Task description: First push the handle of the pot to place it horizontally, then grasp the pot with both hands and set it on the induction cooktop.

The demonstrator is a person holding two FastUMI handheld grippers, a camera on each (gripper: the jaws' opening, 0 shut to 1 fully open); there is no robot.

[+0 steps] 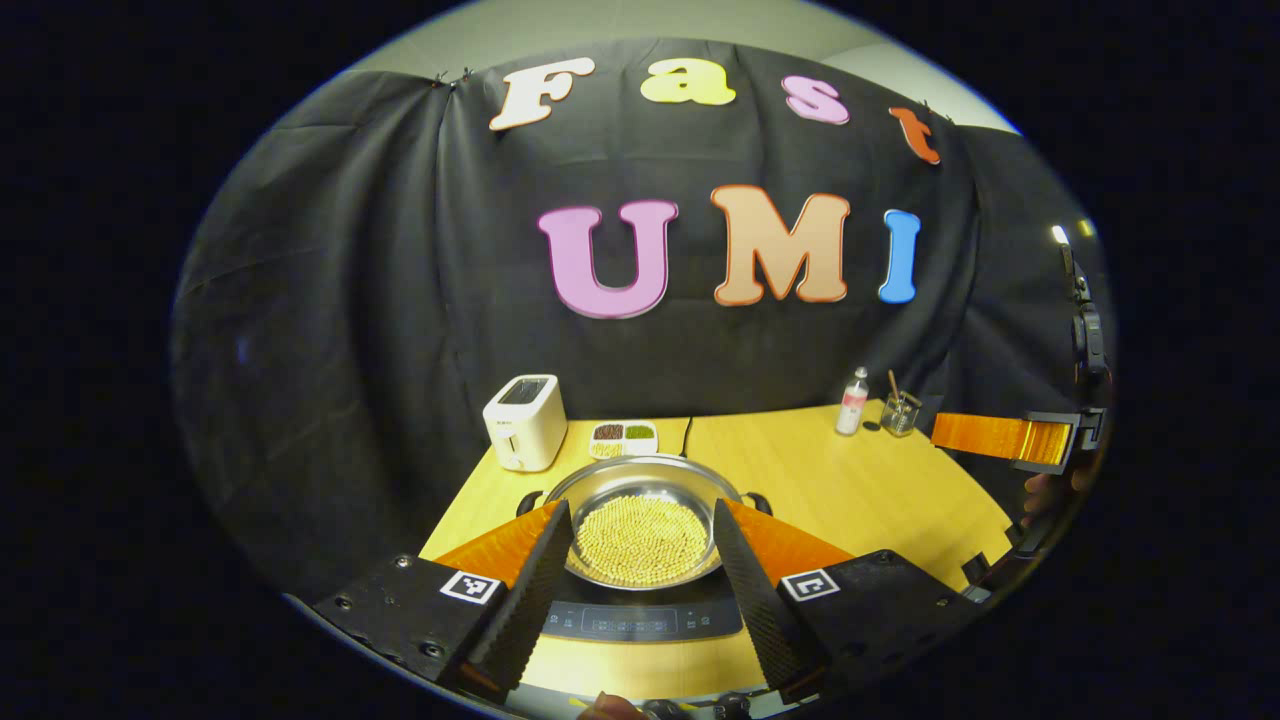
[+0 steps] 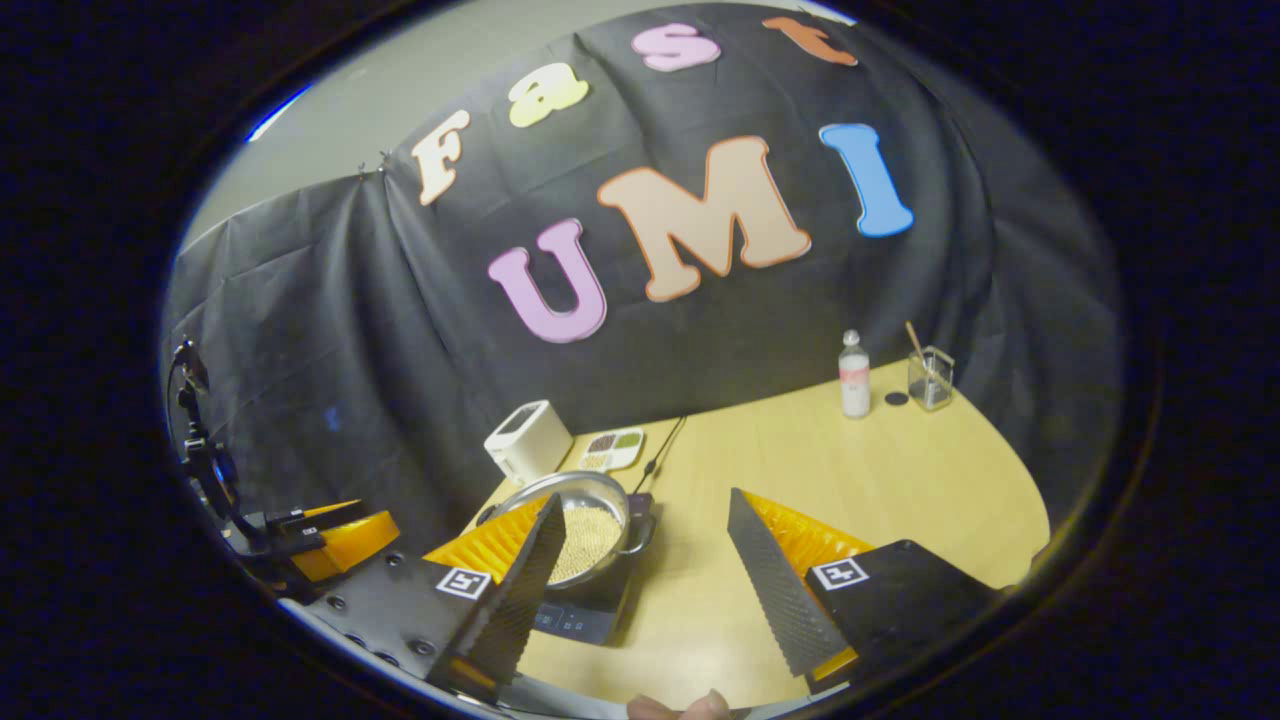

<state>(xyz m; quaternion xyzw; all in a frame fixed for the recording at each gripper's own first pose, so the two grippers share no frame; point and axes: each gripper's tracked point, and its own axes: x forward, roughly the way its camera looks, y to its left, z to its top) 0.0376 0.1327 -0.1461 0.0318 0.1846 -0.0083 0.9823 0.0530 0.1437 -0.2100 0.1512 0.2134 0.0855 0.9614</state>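
In the left gripper view, a toaster (image 1: 525, 421) stands at the far left of the table (image 1: 850, 490); just right of it lies a small tray (image 1: 623, 438) with 3 fillings; nearer, the pot (image 1: 643, 520), full of pale beans, sits on the cooktop (image 1: 640, 618); the left gripper (image 1: 640, 560) hangs before it, jaws released, touching nothing; far right stand a bottle (image 1: 852, 401) and a glass (image 1: 899, 412). In the right gripper view, the right gripper (image 2: 650, 570) hangs over bare table right of the pot, jaws released.
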